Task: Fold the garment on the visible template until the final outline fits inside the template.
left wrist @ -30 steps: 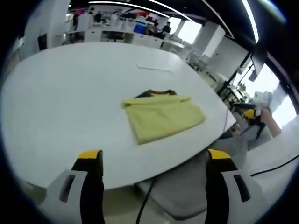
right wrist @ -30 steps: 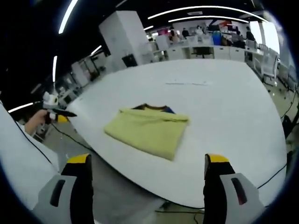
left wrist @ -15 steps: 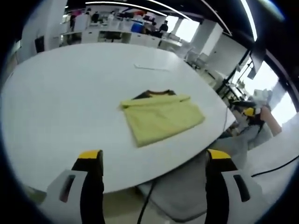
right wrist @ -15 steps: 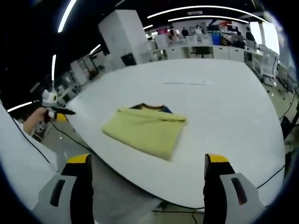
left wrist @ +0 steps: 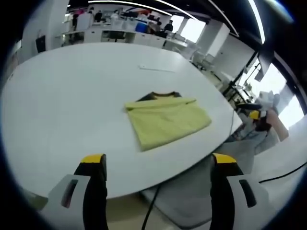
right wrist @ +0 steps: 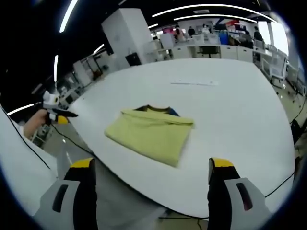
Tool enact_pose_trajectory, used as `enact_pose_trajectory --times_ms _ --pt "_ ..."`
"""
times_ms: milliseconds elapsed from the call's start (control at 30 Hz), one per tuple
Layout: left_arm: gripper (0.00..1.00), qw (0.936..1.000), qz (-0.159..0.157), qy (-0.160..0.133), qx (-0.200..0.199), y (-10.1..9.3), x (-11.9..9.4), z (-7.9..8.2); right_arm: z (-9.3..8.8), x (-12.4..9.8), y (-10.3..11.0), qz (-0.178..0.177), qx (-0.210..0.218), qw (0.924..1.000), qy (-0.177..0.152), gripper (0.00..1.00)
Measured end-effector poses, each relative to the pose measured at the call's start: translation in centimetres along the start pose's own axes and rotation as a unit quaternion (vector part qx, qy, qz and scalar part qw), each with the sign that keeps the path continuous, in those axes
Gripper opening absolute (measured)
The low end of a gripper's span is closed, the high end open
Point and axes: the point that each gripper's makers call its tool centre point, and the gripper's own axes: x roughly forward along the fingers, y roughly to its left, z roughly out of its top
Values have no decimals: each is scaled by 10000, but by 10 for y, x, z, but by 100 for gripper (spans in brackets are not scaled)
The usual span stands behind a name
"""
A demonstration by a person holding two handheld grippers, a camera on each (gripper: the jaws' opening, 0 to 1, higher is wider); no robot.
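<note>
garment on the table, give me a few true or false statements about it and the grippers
1. The yellow garment lies folded on the white table. True.
2. The left gripper is shut on the garment. False: its jaws stand wide apart, short of the table edge, holding nothing.
3. A dark collar shows at the garment's far edge. True.
4. The right gripper rests on top of the garment. False: its jaws are open and clear of the cloth, back from it.
5. The garment hangs over the table edge. False: it lies wholly on the tabletop, near the edge.
</note>
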Motion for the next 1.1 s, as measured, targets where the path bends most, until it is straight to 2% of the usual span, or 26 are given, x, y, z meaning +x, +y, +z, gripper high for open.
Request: enact_pose_trajectory --times_ms 233,367,900,1000,1100 --pt "85 10000 6 57 -71 1 6 -4 -1 12 0 70 -93 9999 102 95" --pt "84 9999 -19 98 -87 1 13 -3 2 17 -3 62 -130 9999 52 93" --pt "81 9995 -193 198 134 -12 54 20 5 34 -24 59 -210 9997 52 86" --pt "81 9994 -203 221 165 -10 59 22 9 38 -27 67 -172 9998 -51 84" --pt "80 9994 -188 242 163 -5 63 22 7 44 -31 22 -144 9999 13 82"
